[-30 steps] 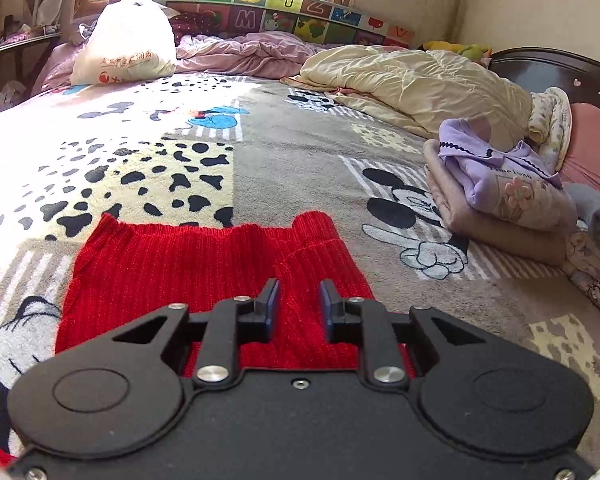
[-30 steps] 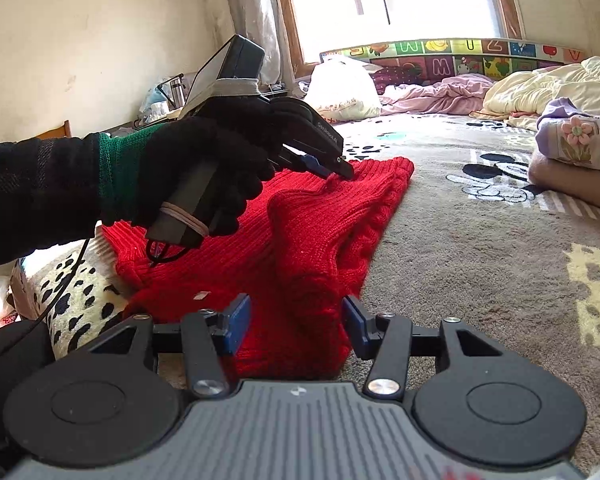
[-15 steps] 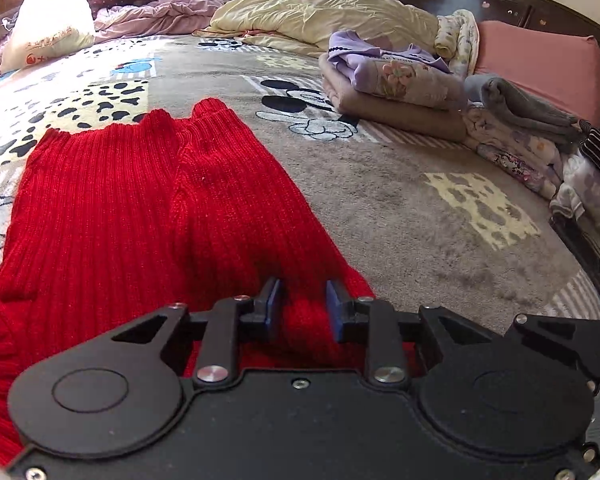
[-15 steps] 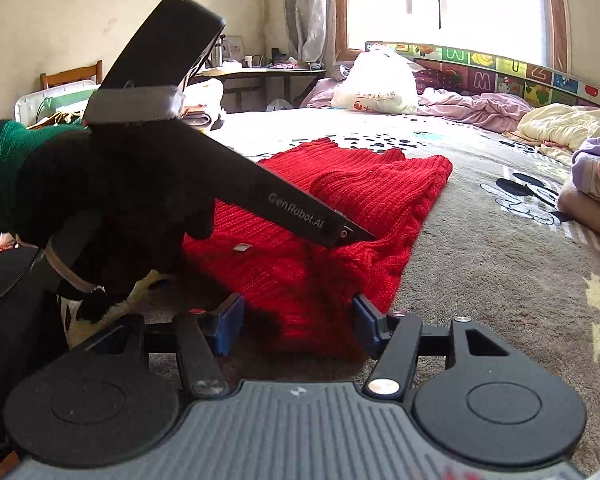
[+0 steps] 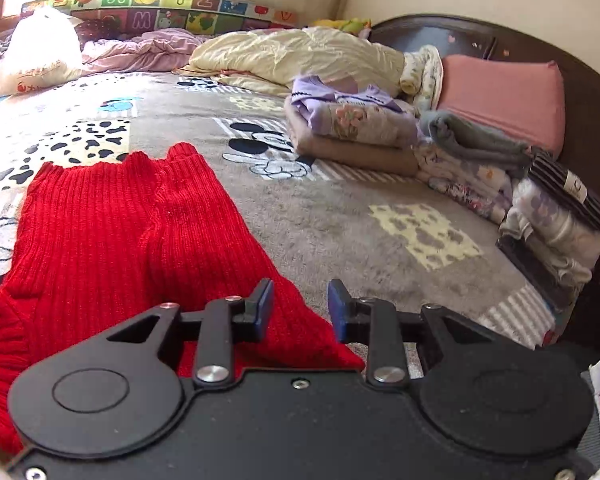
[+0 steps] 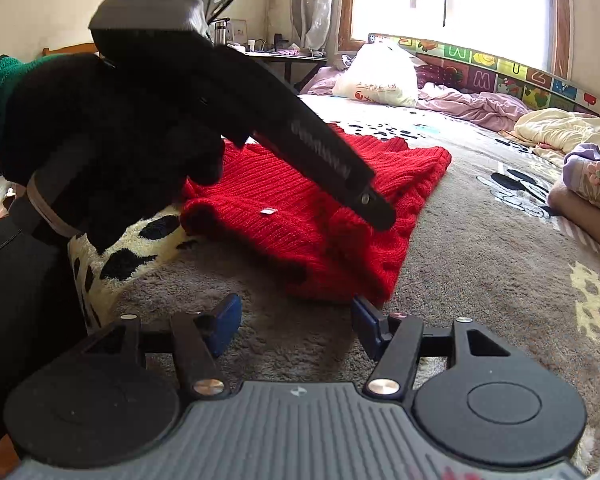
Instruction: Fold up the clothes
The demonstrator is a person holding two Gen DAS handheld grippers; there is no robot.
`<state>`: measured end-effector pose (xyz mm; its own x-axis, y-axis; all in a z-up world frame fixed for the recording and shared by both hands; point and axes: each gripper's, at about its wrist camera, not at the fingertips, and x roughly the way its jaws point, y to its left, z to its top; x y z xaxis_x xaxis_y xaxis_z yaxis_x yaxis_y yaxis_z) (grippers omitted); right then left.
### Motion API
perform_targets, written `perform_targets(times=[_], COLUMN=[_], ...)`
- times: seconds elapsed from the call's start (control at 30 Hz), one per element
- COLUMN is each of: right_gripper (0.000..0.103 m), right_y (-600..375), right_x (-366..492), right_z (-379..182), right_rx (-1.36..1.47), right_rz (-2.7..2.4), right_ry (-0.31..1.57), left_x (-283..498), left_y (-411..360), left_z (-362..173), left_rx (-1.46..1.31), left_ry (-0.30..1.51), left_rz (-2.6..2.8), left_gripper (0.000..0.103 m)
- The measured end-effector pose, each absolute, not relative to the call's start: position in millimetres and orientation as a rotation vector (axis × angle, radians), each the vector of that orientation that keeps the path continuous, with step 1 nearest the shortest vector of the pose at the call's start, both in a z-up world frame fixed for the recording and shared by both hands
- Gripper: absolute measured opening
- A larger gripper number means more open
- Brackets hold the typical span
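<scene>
- A red sweater [image 5: 112, 236] lies part-folded at the lower left on the bed [image 5: 340, 216].
- Left tongs [image 5: 300, 312] and right tongs [image 6: 296, 322] are both spread, holding nothing.
- Further folds likely remain.

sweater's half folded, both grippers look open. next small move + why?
Probably close the left gripper on the near hem of the red sweater: its jaws are open with the fabric's corner lying between them, nothing held. The right gripper is open above bare blanket, just short of the hem, so it would need to ease forward before it could grab.
</scene>
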<state>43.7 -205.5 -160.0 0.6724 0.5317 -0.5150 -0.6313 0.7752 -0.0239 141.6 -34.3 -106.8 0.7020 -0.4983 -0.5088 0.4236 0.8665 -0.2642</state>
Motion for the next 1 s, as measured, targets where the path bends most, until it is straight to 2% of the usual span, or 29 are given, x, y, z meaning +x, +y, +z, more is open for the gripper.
perform_targets(times=[0.33, 0.43, 0.5, 0.53, 0.83, 0.9, 1.0], right_gripper=[0.061, 0.061, 0.061, 0.061, 0.057, 0.060, 0.061], right_y=[-205, -204, -204, -203, -166, -156, -162], right_x=[28, 26, 24, 24, 68, 88, 131], right_z=[-158, -157, -152, -149, -113, -116, -146], right_rx=[-0.178, -0.162, -0.145, -0.137, -0.208, -0.211, -0.041], right_rz=[0.622, 0.603, 0.577, 0.565, 0.565, 0.557, 0.508], right_ry=[0.506, 0.503, 0.484, 0.472, 0.364, 0.393, 0.585], left_x=[89, 84, 81, 80, 70, 70, 68], left_y=[52, 69, 82, 90, 128, 128, 128], left_z=[-165, -165, -164, -166, -163, -163, -160], left_rx=[-0.518, -0.597, -0.641, -0.670, -0.803, -0.804, -0.764], left_ry=[0.632, 0.602, 0.581, 0.573, 0.536, 0.540, 0.532], left_rz=[-0.410, -0.434, -0.446, -0.448, -0.422, -0.420, -0.412], left_gripper=[0.028, 0.028, 0.039, 0.040, 0.041, 0.041, 0.041])
